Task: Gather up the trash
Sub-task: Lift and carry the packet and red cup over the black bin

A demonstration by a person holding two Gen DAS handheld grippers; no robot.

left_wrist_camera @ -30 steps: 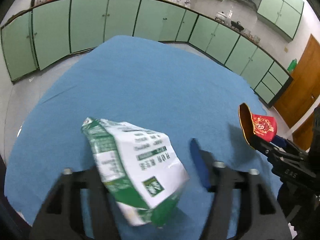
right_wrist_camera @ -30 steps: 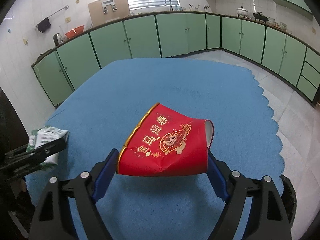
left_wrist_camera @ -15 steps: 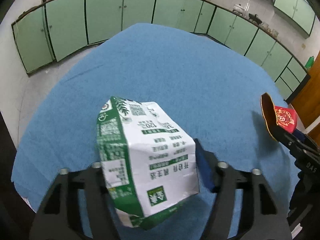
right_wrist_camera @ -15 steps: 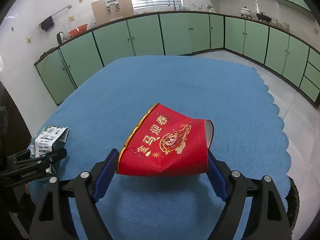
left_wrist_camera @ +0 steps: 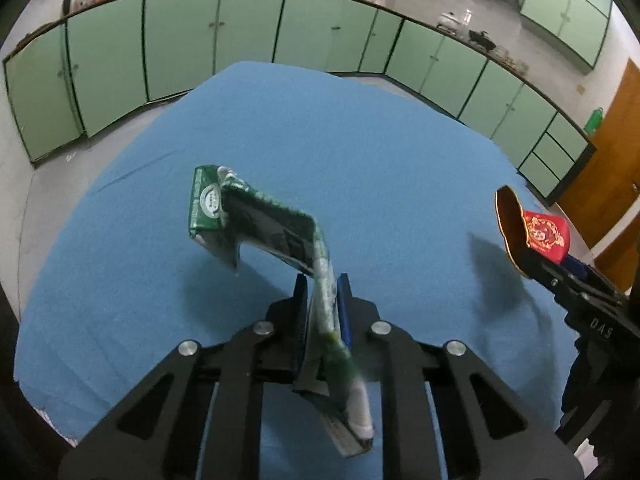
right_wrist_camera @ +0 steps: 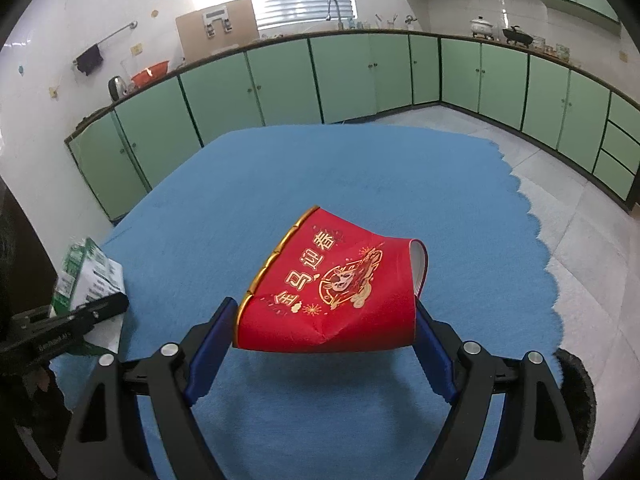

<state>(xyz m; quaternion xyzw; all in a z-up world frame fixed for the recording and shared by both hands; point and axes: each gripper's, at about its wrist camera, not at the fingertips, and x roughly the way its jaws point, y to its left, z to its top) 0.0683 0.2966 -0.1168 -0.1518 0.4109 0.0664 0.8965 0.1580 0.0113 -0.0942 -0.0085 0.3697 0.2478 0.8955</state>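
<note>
My left gripper (left_wrist_camera: 322, 300) is shut on a crushed green and white milk carton (left_wrist_camera: 256, 220), pinching its flattened end and holding it above the blue tablecloth (left_wrist_camera: 360, 152). The carton also shows at the left of the right wrist view (right_wrist_camera: 86, 276). My right gripper (right_wrist_camera: 324, 328) is shut on a squashed red paper cup (right_wrist_camera: 332, 292) with gold print, held above the cloth. The cup also shows at the right of the left wrist view (left_wrist_camera: 536, 232).
Green kitchen cabinets (right_wrist_camera: 360, 76) line the walls beyond the table. A wooden door (left_wrist_camera: 608, 152) stands at the right. A dark round bin rim (right_wrist_camera: 576, 396) shows below the table's right edge. The cloth's scalloped edge (right_wrist_camera: 536, 232) runs along the right.
My left gripper has closed tight on the carton, flattening its end. The carton has turned, now showing its dark green side. The right gripper and cup have hardly moved.
</note>
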